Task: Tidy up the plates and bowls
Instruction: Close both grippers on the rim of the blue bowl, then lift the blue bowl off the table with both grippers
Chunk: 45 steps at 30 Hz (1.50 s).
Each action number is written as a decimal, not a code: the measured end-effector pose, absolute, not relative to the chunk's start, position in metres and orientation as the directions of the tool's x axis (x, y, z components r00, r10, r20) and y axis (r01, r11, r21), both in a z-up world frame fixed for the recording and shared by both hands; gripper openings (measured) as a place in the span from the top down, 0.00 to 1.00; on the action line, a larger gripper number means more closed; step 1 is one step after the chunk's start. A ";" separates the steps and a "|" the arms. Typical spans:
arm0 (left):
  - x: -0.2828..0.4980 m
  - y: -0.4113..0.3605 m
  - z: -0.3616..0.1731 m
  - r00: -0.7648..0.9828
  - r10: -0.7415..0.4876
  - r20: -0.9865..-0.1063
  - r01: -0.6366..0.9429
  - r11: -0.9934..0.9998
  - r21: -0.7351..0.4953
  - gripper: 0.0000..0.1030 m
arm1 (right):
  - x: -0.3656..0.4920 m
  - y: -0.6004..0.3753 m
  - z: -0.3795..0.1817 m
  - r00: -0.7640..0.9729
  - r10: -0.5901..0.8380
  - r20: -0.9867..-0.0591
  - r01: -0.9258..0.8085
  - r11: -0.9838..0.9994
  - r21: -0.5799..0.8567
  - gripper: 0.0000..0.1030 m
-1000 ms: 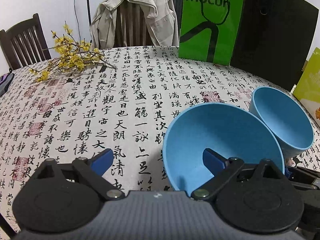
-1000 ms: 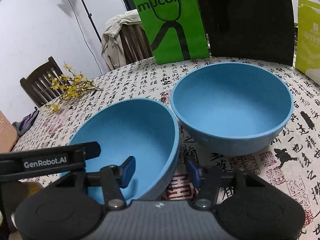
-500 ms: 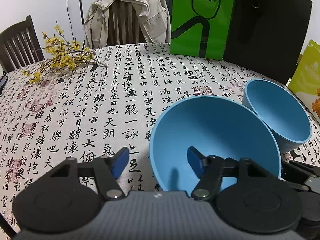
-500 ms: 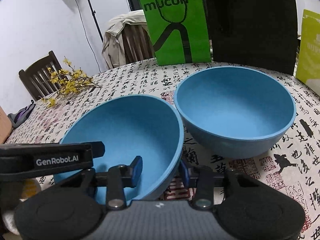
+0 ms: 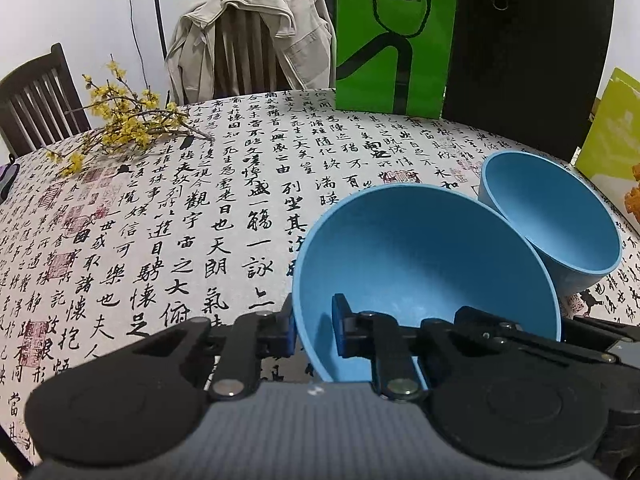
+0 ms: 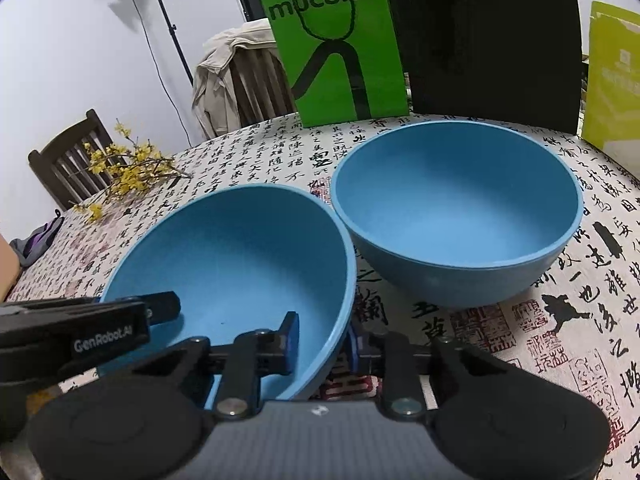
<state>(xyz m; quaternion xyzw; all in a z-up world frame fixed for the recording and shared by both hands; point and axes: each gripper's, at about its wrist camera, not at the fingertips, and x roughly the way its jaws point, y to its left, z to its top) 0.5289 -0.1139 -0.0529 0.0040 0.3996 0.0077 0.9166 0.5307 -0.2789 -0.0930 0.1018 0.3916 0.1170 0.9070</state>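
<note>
Near bowl: a blue bowl [image 5: 424, 264] is sitting tilted at the near edge of the counter, its open mouth leaning toward the camera and toward the left in the right wrist view [image 6: 240, 256].
Second bowl: a matching blue bowl [image 6: 456, 208] is standing upright on the counter just beside the first, on its right and slightly farther back; their rims are looking close enough to touch (contact cannot be confirmed).
Left tongs: the left tongs [image 5: 314, 330] are closing on the near bowl's left wall, one blue pad outside and one inside, both lying against the wall.
Right tongs: the right tongs [image 6: 322, 346] are closing on the same bowl's right wall, one pad inside and one outside, pressing on it.
Counter: the counter [image 5: 168, 216] is wearing a white cloth printed with black calligraphy and red seals.
Flowers: a sprig of yellow blossoms [image 5: 124, 124] is lying on the far left of the cloth, well apart from the bowls.
Bags: a green paper bag [image 5: 394, 36] and a black bag [image 5: 524, 52] are standing upright at the far edge.
Chairs: a chair draped with a beige jacket [image 5: 252, 40] is standing behind the counter, and a dark wooden chair [image 5: 36, 96] is standing at the left.
</note>
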 end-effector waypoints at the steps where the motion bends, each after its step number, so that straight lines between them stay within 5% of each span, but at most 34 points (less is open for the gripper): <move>1: 0.528 -0.114 -0.053 0.681 0.019 -0.732 -0.012 1.000 0.015 0.83 | 0.531 -0.279 -0.093 0.666 0.290 -0.687 -0.129 0.952 0.277 0.80; 45: 0.490 -0.108 -0.018 0.737 0.041 -0.674 -0.038 0.999 0.018 0.83 | 0.505 -0.281 -0.065 0.691 0.366 -0.623 -0.200 0.925 0.322 0.84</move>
